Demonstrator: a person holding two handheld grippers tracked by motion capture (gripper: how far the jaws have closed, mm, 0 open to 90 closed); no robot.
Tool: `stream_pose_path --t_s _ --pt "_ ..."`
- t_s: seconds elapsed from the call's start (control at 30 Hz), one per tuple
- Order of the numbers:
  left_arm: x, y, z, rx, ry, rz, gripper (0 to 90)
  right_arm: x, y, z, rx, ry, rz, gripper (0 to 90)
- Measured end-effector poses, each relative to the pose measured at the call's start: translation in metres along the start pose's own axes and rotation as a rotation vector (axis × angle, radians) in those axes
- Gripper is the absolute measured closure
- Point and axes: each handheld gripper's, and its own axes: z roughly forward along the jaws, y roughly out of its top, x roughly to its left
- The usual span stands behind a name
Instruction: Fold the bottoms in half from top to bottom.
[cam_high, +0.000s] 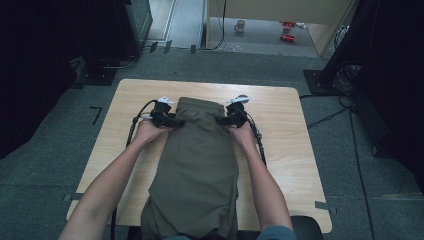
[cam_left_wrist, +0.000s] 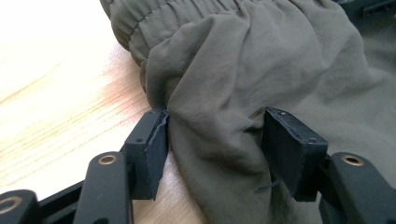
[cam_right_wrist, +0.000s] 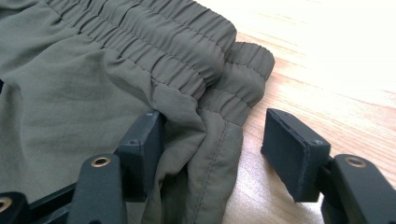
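I set both grippers (cam_high: 175, 121) (cam_high: 221, 120) at the trousers' (cam_high: 197, 165) waistband corners, jaws part-open, straddling cloth unclamped, ready to pinch.

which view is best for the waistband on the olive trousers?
The right gripper view: the gathered elastic waistband runs across it close up, stitching and its end clear. The left gripper view catches a strip of the waistband at the top edge. The high view shows the waistband whole but small, between both grippers.
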Motion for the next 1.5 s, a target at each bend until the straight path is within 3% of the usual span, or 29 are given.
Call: stream_pose_path --t_s 0.1,0.23,0.27,0.4,0.57,0.7,0.9,0.97,1.0,1.07,1.1,1.23,1.33,1.4,1.5 --pt "-0.004 0.003 0.002 0.006 0.010 0.016 51.0 0.001 -0.001 0.001 -0.015 -0.014 -0.017 42.4" --pt "-0.009 0.005 0.006 0.008 0.010 0.018 65.8 0.006 -0.007 0.005 -0.067 -0.071 -0.085 50.0" --pt "-0.010 0.005 0.006 0.013 0.015 0.014 69.2 0.008 -0.007 0.005 -0.064 -0.091 -0.090 50.6" --pt "-0.014 0.005 0.005 0.022 0.021 0.009 78.3 0.010 -0.009 0.004 -0.069 -0.099 -0.081 56.3" --pt "-0.016 0.004 0.004 0.028 0.014 -0.006 79.6 0.009 -0.008 0.004 -0.073 -0.094 -0.071 66.9" --pt "-0.019 0.004 0.003 0.047 0.009 0.001 80.5 0.005 -0.008 0.003 -0.071 -0.059 -0.082 77.1" --pt "-0.023 0.004 0.001 0.046 -0.009 -0.027 81.9 -0.001 -0.006 0.003 -0.060 -0.034 -0.082 82.5" --pt "-0.023 0.009 -0.003 0.017 -0.009 -0.050 82.1 -0.002 0.000 0.001 -0.023 -0.026 -0.077 82.7" --pt "-0.024 0.012 -0.005 0.014 0.001 -0.033 82.2 -0.003 0.002 0.000 -0.015 -0.028 -0.090 83.1" --pt "-0.022 0.018 -0.005 0.024 0.004 -0.026 82.2 -0.004 0.006 -0.004 -0.018 -0.036 -0.108 84.0" --pt "-0.020 0.021 -0.004 0.022 -0.011 -0.042 82.3 -0.005 0.007 -0.005 -0.024 -0.034 -0.112 84.3" --pt "-0.016 0.029 -0.006 -0.011 -0.045 -0.088 82.3 -0.012 0.010 -0.013 -0.068 -0.001 -0.044 84.7" --pt "-0.015 0.039 -0.008 -0.018 -0.056 -0.086 82.3 -0.017 0.013 -0.019 -0.096 0.015 -0.026 84.9" --pt "-0.015 0.048 -0.010 -0.021 -0.049 -0.062 82.3 -0.022 0.027 -0.025 -0.040 0.029 -0.002 85.0" --pt "-0.012 0.062 -0.017 -0.078 -0.044 -0.060 82.3 -0.022 0.041 -0.034 -0.097 0.007 -0.025 85.2"
